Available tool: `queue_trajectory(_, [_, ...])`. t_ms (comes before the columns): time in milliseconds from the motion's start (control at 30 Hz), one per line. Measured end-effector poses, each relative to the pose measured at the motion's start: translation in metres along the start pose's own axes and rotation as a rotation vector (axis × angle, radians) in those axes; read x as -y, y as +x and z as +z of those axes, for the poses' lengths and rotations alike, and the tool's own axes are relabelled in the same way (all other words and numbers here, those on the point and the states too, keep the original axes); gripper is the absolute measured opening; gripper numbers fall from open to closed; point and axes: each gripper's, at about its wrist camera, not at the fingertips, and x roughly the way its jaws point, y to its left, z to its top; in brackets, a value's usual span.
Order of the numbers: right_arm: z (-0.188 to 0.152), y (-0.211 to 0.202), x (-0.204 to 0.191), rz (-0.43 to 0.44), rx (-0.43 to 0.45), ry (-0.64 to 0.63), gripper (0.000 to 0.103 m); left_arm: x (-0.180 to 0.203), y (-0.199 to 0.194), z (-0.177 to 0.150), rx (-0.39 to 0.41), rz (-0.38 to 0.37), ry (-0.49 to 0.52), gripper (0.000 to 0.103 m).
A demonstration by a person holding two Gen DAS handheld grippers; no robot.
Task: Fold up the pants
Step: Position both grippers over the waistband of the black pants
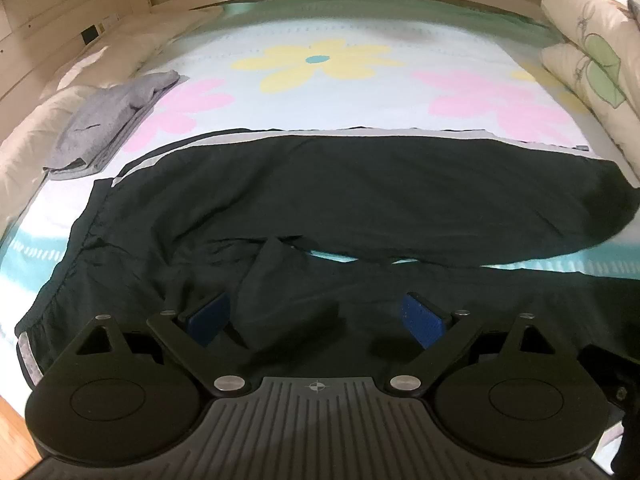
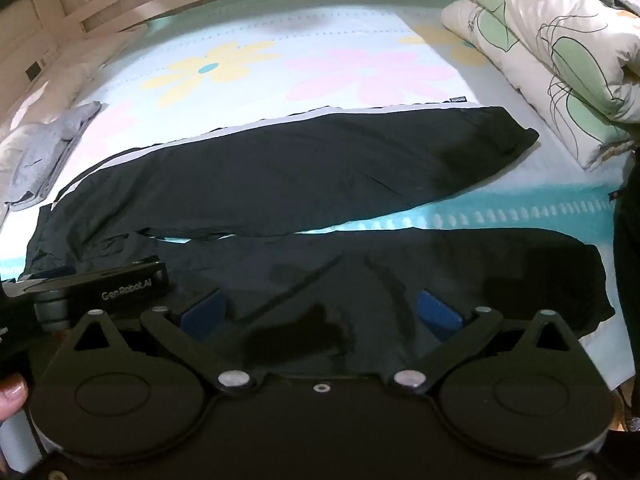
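In the left wrist view the pants (image 1: 360, 184) lie flat on the bed (image 1: 320, 92), with the waist to the left and the two legs going off to the right; the far leg is smooth, and the near leg is bunched near the crotch; the left tool (image 1: 316, 314) is wide open over that bunched part and holds nothing; its blue pads (image 1: 424, 316) sit on both sides of a raised fold; a gray cloth (image 1: 108, 120) lies folded at the far left, well away from the pants. In the right wrist view the right tool (image 2: 320, 312) is wide open too, low over the near leg, and holds nothing; the left tool shows at the left edge, just beside it; a blanket (image 2: 560, 52) is piled at the far right. I think the job is just starting; to do it well, each tool should pinch the near leg at its near edge, get all the layers, then lift and lay it on the far leg so the edges match.
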Motion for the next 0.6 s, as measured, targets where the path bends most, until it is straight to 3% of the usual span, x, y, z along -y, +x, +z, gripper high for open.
queue_trajectory(600, [-0.0006,0.0032,-0.0027,-0.008,-0.008,-0.007,0.102,-0.0024,0.0044,-0.0001,-0.024,-0.032,0.004,0.091])
